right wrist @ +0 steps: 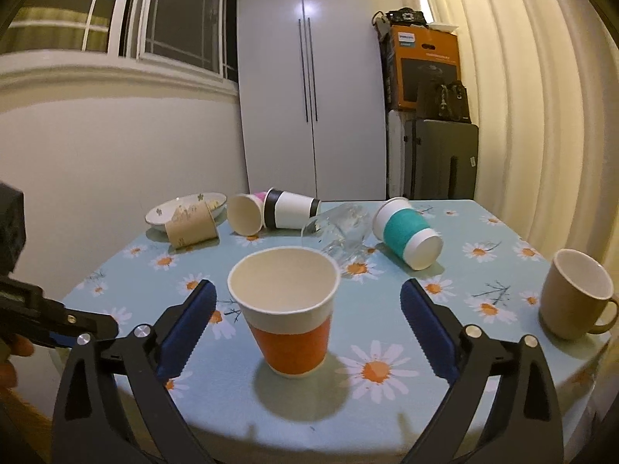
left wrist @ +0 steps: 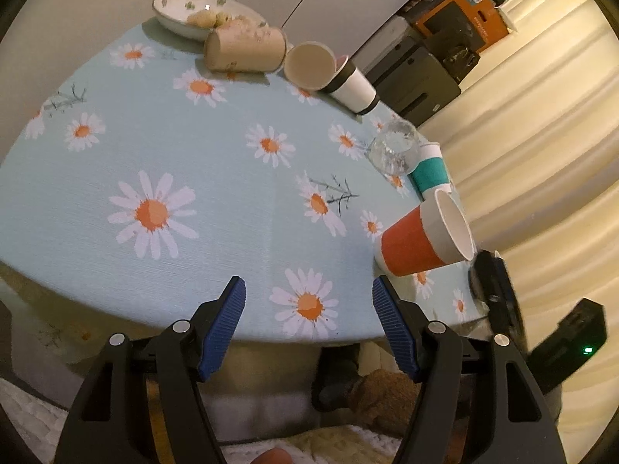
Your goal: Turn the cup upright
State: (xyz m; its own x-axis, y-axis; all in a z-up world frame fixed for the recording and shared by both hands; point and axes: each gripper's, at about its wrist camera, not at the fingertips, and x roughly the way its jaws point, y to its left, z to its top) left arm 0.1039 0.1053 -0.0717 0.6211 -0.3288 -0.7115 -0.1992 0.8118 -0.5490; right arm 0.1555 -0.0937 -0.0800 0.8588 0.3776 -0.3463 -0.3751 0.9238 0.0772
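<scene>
An orange-and-white paper cup (right wrist: 288, 309) stands upright on the daisy tablecloth (right wrist: 387, 332), mouth up, between the open jaws of my right gripper (right wrist: 307, 297), which does not touch it. It also shows in the left wrist view (left wrist: 423, 237) at the right. My left gripper (left wrist: 309, 290) is open and empty over the table's near edge. Further back several cups lie on their sides: a teal-banded cup (right wrist: 406, 234), a clear glass (right wrist: 338, 232), a black-and-white cup (right wrist: 292, 208), a plain cup (right wrist: 244, 214) and a brown cup (right wrist: 191, 226).
A beige mug (right wrist: 574, 299) stands upright at the right edge. A white bowl (right wrist: 166, 208) with food sits at the back left. Beyond the table are a white cabinet (right wrist: 309, 77), stacked boxes (right wrist: 425, 73) and curtains (right wrist: 541, 96). The left gripper's body (right wrist: 38, 309) shows at the left.
</scene>
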